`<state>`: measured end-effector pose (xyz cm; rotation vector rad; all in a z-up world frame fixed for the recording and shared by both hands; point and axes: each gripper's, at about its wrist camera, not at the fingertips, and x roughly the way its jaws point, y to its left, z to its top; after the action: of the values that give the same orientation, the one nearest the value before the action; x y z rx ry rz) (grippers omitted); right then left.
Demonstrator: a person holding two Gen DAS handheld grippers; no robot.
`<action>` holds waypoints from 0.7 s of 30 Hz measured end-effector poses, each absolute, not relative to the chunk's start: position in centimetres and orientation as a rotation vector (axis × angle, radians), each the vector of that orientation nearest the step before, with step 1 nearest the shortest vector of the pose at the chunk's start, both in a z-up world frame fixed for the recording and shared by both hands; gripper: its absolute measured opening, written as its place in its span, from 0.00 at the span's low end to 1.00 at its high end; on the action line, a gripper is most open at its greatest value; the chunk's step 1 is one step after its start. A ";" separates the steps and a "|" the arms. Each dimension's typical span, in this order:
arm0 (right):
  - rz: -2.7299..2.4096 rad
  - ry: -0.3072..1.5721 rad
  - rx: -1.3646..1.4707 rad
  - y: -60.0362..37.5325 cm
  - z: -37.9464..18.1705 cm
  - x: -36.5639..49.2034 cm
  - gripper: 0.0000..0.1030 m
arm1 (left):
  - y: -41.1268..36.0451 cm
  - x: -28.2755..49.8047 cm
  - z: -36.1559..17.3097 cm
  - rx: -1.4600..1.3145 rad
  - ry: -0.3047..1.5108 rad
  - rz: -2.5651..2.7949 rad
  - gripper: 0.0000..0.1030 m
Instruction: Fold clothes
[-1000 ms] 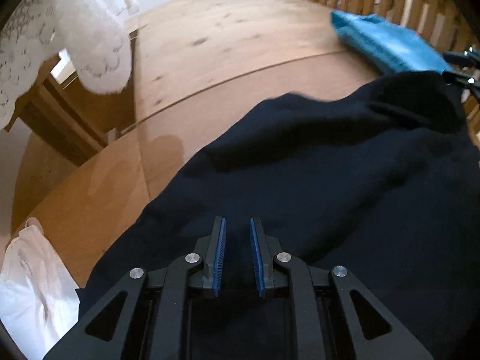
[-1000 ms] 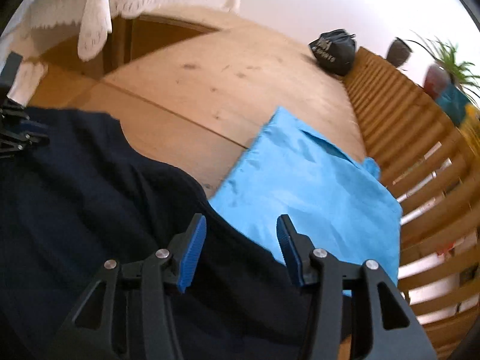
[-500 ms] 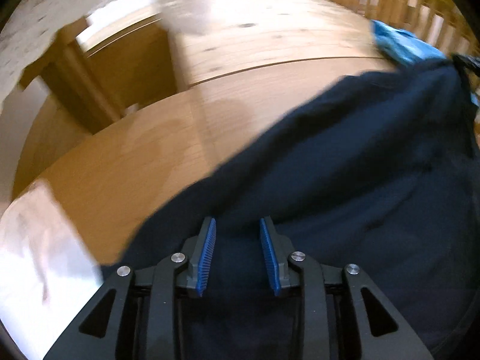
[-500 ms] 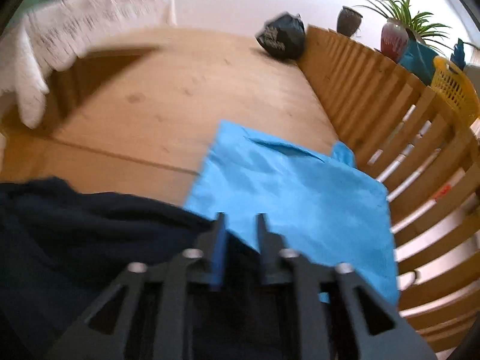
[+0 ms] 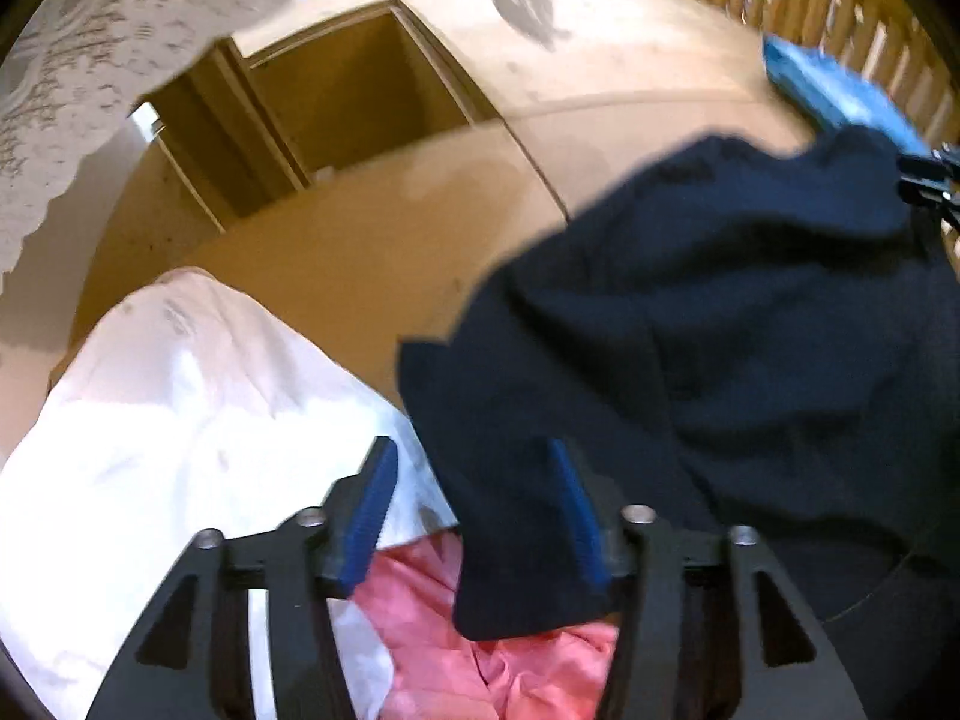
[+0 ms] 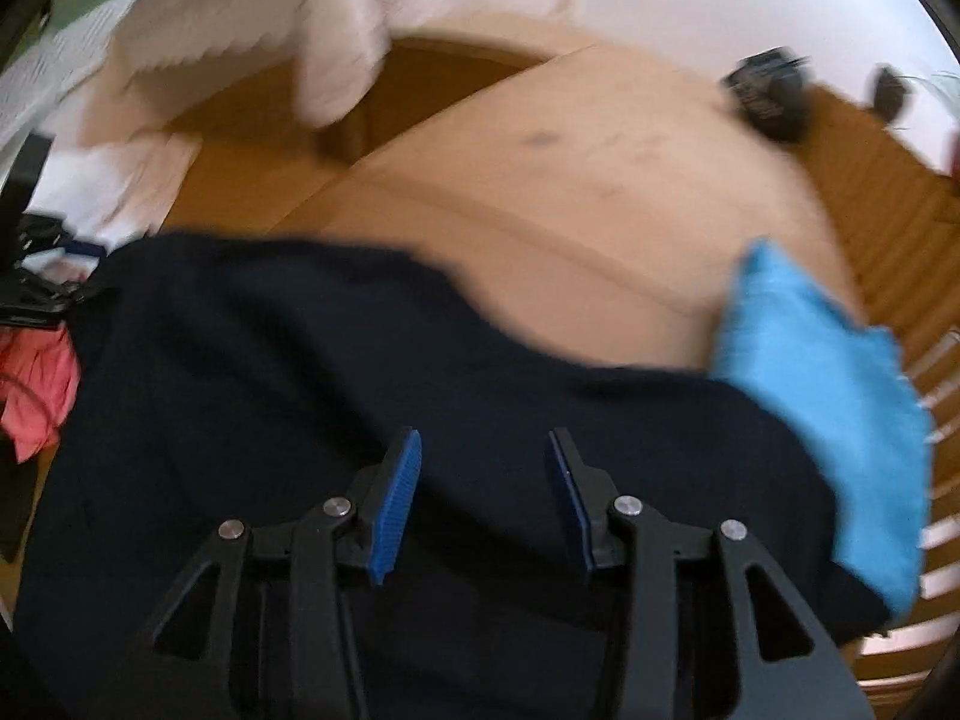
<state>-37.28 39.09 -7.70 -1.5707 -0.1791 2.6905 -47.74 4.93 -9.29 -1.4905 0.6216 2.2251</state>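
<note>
A dark navy garment (image 5: 720, 360) lies rumpled on the wooden surface (image 5: 372, 252). My left gripper (image 5: 474, 510) is at its left edge with the jaws opening. A corner of the navy cloth hangs between them against the right pad (image 5: 576, 516), and the left pad stands clear of it. My right gripper (image 6: 483, 498) hovers over the navy garment (image 6: 360, 372) near its right end. Its jaws are opening too, with the cloth below and between them and neither pad pressing. Each gripper shows at the edge of the other's view: the right gripper (image 5: 930, 180) and the left gripper (image 6: 36, 276).
A folded light blue cloth (image 6: 828, 396) lies right of the navy garment, beside a wooden slat railing (image 6: 888, 192). A white garment (image 5: 180, 420) and a pink one (image 5: 480, 660) lie under the left gripper. White lace cloth (image 5: 72, 90) hangs at the back. A black bag (image 6: 768, 96) sits far off.
The left gripper slid left to the navy garment's edge, over the white and pink clothes, and spread its jaws. The right gripper narrowed, then widened again, and moved left off the blue cloth.
</note>
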 end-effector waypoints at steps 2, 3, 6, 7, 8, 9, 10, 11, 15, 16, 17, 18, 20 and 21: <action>2.624 -0.266 -1.599 38.0 -9.5 -38.0 0.41 | 5.2 -47.7 -10.7 -1.541 0.623 2.204 0.29; 2.574 -0.308 -1.605 37.9 -10.2 -38.3 0.41 | 5.1 -47.6 -10.5 -1.545 0.528 2.170 0.23; 2.453 -0.405 -1.599 37.9 -11.7 -38.8 0.41 | 4.7 -46.1 -7.1 -1.394 0.246 2.082 0.30; 2.446 -0.403 -1.601 38.1 -11.7 -38.7 0.41 | 4.6 -45.6 -6.2 -1.359 0.250 2.087 0.33; 2.459 -0.373 -1.607 38.2 -11.5 -38.7 0.41 | 4.6 -45.0 -5.4 -1.329 0.274 2.099 0.35; 2.475 -0.338 -1.615 38.3 -11.3 -38.6 0.41 | 4.5 -44.7 -4.9 -1.318 0.339 2.142 0.36; 2.491 -0.303 -1.622 38.4 -11.1 -38.5 0.41 | 4.2 -44.9 -5.2 -1.340 0.387 2.173 0.38; 2.505 -0.284 -1.635 38.2 -11.0 -38.5 0.41 | 3.8 -45.3 -5.7 -1.371 0.424 2.198 0.38; 2.544 -0.261 -1.676 37.2 -10.9 -38.5 0.41 | 2.4 -46.5 -8.3 -1.493 0.493 2.238 0.38; 2.548 -0.267 -1.685 37.1 -11.0 -38.6 0.41 | 2.7 -46.6 -8.9 -1.508 0.478 2.219 0.38; 2.551 -0.273 -1.695 37.0 -11.1 -38.7 0.40 | 3.1 -46.5 -9.4 -1.517 0.457 2.194 0.37; 2.543 -0.280 -1.708 37.0 -11.4 -38.7 0.38 | 3.4 -46.5 -9.9 -1.526 0.436 2.170 0.36; 2.534 -0.287 -1.715 37.1 -11.7 -38.6 0.35 | 5.1 -45.7 -9.4 -1.479 0.309 2.087 0.35; 2.533 -0.278 -1.718 37.3 -11.8 -38.6 0.35 | 6.5 -44.7 -8.6 -1.433 0.266 2.026 0.35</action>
<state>-38.59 37.30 -11.78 -1.7175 -0.2779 2.5328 -44.74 6.46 -8.62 -1.4335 0.2656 2.0263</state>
